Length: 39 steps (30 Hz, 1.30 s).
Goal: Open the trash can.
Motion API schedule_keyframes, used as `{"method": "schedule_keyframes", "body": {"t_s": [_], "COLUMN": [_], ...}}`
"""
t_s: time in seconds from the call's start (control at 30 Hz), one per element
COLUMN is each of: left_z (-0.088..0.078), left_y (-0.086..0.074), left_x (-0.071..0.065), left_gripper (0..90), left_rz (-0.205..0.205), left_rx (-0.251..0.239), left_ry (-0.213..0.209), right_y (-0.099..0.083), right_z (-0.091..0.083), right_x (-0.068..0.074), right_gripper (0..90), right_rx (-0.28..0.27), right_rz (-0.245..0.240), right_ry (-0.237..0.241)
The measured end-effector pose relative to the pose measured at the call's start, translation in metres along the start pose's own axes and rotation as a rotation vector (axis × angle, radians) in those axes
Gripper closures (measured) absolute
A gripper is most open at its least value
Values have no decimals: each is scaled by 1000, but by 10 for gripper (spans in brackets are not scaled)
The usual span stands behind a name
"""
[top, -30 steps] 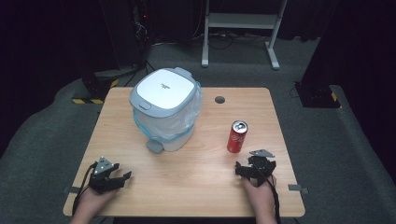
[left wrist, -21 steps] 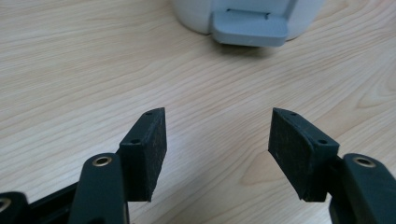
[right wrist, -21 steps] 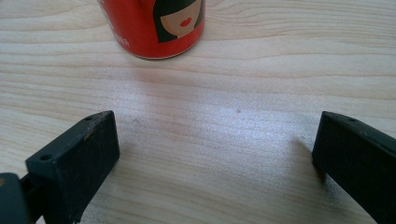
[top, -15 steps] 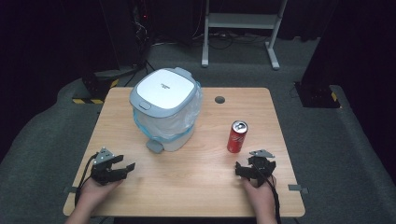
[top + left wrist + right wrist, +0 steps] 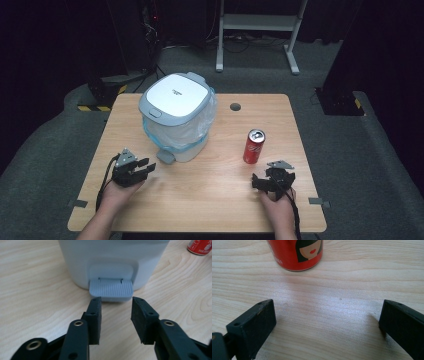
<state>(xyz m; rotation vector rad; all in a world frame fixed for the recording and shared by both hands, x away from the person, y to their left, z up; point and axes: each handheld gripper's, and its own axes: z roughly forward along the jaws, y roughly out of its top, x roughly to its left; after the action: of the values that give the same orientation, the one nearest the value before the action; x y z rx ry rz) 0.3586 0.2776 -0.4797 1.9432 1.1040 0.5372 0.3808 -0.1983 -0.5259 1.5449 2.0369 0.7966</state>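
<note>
A wooden table (image 5: 210, 200) carries a grey-lidded pedal bin (image 5: 176, 116) toward its far left and a red soda can (image 5: 254, 146) standing upright to the right of centre, well apart from the bin. The bin's foot pedal (image 5: 166, 156) juts from its base toward the near edge. The left gripper (image 5: 145, 168) sits near the pedal, aimed at it; in the left gripper view the pedal (image 5: 111, 288) lies just beyond the jaw tips, apart from them. Those jaws have just been closing and now stand with a narrow gap, nothing between them but bare wood. The right gripper (image 5: 258, 181) rests near the table's front edge, just short of the can; in the right gripper view its jaws are spread wide over empty tabletop, with the can (image 5: 295, 253) ahead and left of the centre line, untouched. Between the two grippers the table's front half is open wood, and a broad bare strip runs between bin and can. A small round hole (image 5: 235, 106) lies near the far edge.
</note>
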Motion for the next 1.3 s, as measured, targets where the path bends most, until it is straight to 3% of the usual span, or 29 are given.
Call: {"method": "schedule_keyframes", "body": {"t_s": [0.43,0.53,0.8,1.07,1.3], "left_z": [25,36,50,57,62], "left_y": [13,12,9,7,7], "left_x": [-6,-6,-5,-8,-9], "left_gripper": [827,791,659,593,552], "left_rz": [4,-27,-56,0,12], "left_rx": [-32,-30,-41,-48,-42], "left_ry": [29,23,32,31,29], "right_y": [0,0,-1,-1,0], "right_z": [0,-1,-1,-1,0], "right_x": [0,1,0,1,1], "right_gripper": [14,20,21,23,22], "right_rx": [-4,-4,-4,-5,-5], "right_rz": [-6,-2,-4,-4,-5], "right_ry": [1,4,9,6,7]}}
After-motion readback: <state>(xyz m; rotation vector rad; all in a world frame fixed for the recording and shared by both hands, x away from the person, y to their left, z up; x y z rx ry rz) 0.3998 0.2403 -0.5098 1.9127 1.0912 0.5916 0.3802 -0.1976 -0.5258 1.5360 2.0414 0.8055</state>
